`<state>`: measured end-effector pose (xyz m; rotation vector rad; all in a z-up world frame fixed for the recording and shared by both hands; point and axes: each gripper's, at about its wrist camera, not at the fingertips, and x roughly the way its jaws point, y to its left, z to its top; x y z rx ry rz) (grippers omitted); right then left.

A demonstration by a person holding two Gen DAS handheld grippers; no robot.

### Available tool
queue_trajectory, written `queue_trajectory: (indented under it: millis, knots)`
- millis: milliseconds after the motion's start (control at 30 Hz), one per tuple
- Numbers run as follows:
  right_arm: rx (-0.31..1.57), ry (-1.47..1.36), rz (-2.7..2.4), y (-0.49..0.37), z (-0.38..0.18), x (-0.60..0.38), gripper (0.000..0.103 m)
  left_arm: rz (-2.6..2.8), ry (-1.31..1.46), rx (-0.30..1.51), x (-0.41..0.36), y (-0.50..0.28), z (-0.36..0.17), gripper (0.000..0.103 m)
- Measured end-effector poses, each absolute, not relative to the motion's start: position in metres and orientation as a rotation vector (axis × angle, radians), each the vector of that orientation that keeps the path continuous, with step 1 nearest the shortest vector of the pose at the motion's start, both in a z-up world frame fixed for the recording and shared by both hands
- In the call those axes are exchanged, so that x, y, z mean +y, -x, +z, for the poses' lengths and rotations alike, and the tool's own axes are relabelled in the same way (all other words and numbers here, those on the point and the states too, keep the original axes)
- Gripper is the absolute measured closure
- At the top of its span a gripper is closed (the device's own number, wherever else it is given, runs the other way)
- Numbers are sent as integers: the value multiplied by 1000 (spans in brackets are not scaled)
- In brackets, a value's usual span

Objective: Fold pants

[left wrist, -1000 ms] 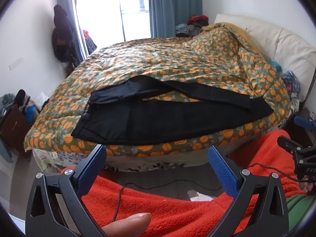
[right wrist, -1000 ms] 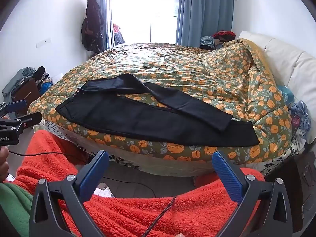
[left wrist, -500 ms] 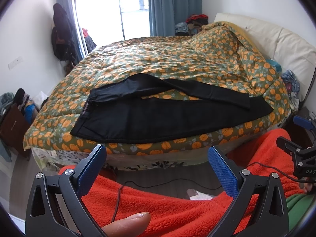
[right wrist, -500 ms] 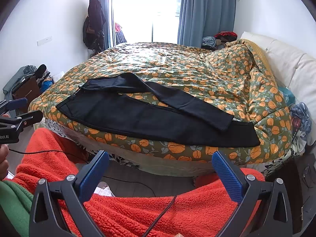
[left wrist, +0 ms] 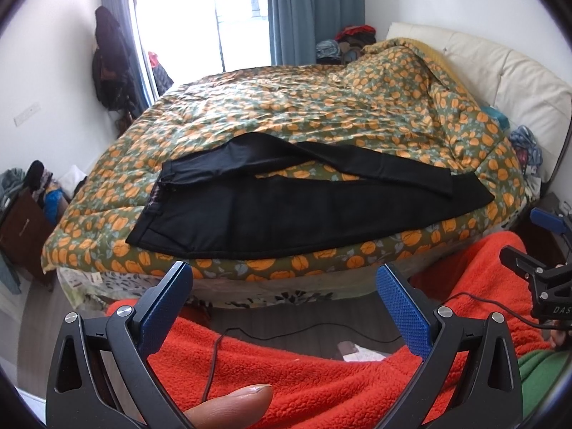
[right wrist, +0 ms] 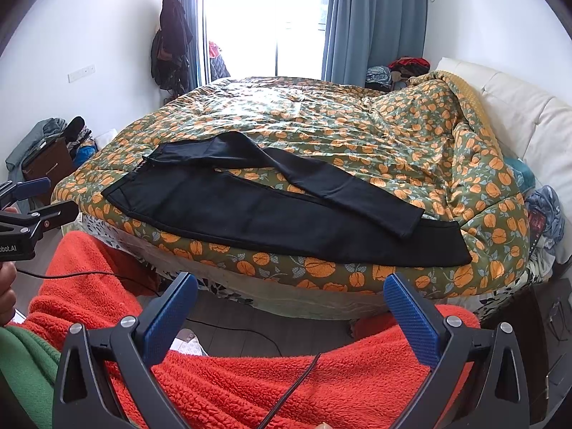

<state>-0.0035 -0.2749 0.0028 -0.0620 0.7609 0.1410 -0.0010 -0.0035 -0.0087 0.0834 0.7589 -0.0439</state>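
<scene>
Black pants (left wrist: 286, 211) (right wrist: 271, 214) lie flat near the front edge of the bed, waistband to the left, legs running right. The far leg crosses down onto the near leg at the hem end. My left gripper (left wrist: 286, 279) hangs open over the person's orange fleece lap, short of the bed edge, with nothing between its blue pads. My right gripper (right wrist: 291, 287) is likewise open and empty, held below the bed's front edge. Each gripper shows at the side of the other's view.
The bed carries a green quilt with orange fruit print (left wrist: 321, 107), bunched up at the right by a white headboard (left wrist: 500, 71). A black cable (left wrist: 286, 336) runs across the floor. A dark cabinet with clothes (right wrist: 46, 164) stands left; a glass door (right wrist: 264, 18) is behind.
Both views have crept slightly closer to the bed. The pants have not moved and both grippers stay open.
</scene>
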Motion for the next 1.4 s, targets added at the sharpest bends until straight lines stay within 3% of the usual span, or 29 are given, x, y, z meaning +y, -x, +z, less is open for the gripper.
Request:
queue_trajectory:
  millis: [1400]
  knots:
    - [768,56,139,3,-1,-275,0,-45,-82,766,-3,0,-9,0]
